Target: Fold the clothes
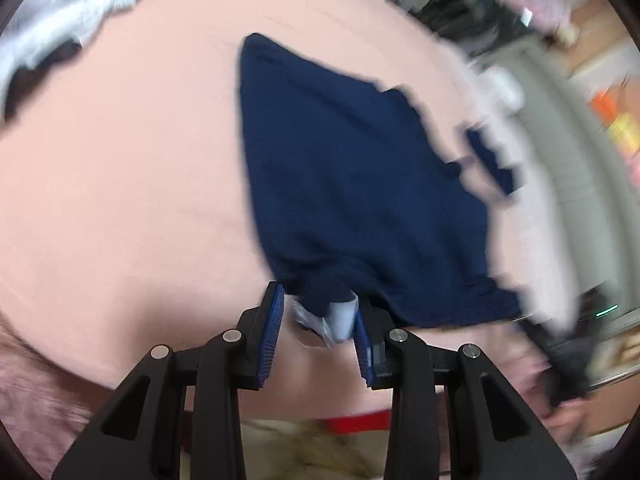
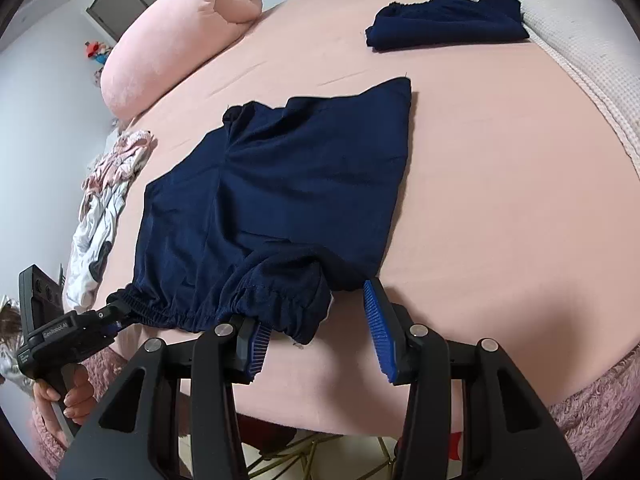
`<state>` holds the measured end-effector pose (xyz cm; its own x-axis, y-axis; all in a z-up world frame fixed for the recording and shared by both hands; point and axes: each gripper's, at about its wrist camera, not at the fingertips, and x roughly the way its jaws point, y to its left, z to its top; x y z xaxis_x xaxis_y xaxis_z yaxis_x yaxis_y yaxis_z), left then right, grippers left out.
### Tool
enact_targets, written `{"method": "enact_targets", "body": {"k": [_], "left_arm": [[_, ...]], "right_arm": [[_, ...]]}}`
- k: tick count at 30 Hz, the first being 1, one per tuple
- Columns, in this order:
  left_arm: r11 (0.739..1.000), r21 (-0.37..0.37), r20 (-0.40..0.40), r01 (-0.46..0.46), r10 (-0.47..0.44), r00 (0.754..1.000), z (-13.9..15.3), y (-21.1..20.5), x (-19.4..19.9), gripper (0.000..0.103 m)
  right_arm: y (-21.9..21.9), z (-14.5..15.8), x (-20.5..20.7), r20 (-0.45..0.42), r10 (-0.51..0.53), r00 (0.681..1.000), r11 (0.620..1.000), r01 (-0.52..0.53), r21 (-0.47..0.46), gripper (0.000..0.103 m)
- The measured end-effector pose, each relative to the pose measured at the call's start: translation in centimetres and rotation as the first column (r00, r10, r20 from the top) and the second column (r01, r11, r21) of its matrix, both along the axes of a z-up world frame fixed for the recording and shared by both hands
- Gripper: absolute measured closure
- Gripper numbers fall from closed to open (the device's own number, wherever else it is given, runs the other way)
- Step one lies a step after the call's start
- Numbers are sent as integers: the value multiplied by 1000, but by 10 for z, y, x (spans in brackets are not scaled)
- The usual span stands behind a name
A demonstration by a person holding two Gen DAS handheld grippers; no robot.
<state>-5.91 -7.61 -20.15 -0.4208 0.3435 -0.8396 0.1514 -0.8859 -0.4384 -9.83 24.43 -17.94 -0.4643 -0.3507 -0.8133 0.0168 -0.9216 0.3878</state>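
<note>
- The pink bed sheet point(image 2: 500, 184) carries everything; the navy shorts point(image 2: 280, 184) lie spread across its middle in the right wrist view, waistband at 6 o'clock toward the grippers, leg hems away at 12 to 1 o'clock.
- Long axis of the shorts, as I judge it, runs from the gathered waistband up to the hems, leaning slightly toward 1 o'clock; the centre seam follows the same line.
- A second navy garment point(image 2: 448, 24), already folded, rests well apart at 1 o'clock, near the white blanket point(image 2: 580, 60).
- A pink pillow point(image 2: 180, 36) sits at 11 o'clock; a heap of pale clothes point(image 2: 108, 200) waits at 9 o'clock by the sheet's edge.
- The left gripper point(image 2: 116, 316) pinches the waistband corner at 8 o'clock; in its own blurred view, cloth and a white label are caught between its blue pads point(image 1: 274, 320).
- The right gripper point(image 2: 320, 328) stands spread, its left pad touching or just under the waistband at 6 o'clock, its right pad clear of the cloth; nothing is pinched.
- Likely step: taking hold of the waistband for a fold. To do it well, bring the right gripper over the free waistband corner and pinch both layers together, level with the left one's hold.
- Then keep the band taut between the two holds so the fold lands square along the seam, without dragging the hems askew.
</note>
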Motion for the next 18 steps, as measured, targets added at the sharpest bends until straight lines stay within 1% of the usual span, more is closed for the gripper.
{"method": "enact_targets", "body": {"k": [2,3,5,7,8,9,11,13,15,16,17,18], "left_arm": [[997,-81,-8,17,-17,1000,1,10,0,85],[995,-92,-23,29,-31,999,4,12,1,88],[997,-64,-52,46,-49,997,9,13,3,89],[997,-62,-57,49,-53,997,9,10,4,91],[997,-55,-60,52,-55,997,11,8,7,91],[997,-55,-60,57,-61,996,13,7,9,91],[996,-56,-63,68,-71,995,19,5,13,91],[994,-77,-72,78,-84,994,30,-7,24,91],[987,-130,-50,91,-98,994,33,-10,29,91],[980,-166,-20,106,-111,994,31,-9,30,91],[974,-185,26,130,-127,991,23,-6,27,91],[969,-198,63,150,-140,988,16,-2,24,91]], "right_arm": [[3,-1,-1,-6,-39,999,998,39,40,58],[4,-3,-3,-9,-57,998,997,57,59,58],[5,-6,-5,-2,-50,999,997,50,50,58],[6,-8,-7,7,-40,999,999,39,38,61],[3,-8,-6,11,-15,1000,998,14,54,74],[-1,-7,-5,16,15,1000,997,-16,76,83],[-6,-6,0,40,55,998,993,-59,103,89],[-6,-5,8,64,76,995,992,-82,92,91],[-4,-7,15,96,107,990,992,-112,49,91],[-3,-9,18,112,123,986,992,-127,26,91],[-2,-11,21,128,140,982,990,-141,2,91],[-1,-16,22,153,143,978,990,-144,-2,92]]}}
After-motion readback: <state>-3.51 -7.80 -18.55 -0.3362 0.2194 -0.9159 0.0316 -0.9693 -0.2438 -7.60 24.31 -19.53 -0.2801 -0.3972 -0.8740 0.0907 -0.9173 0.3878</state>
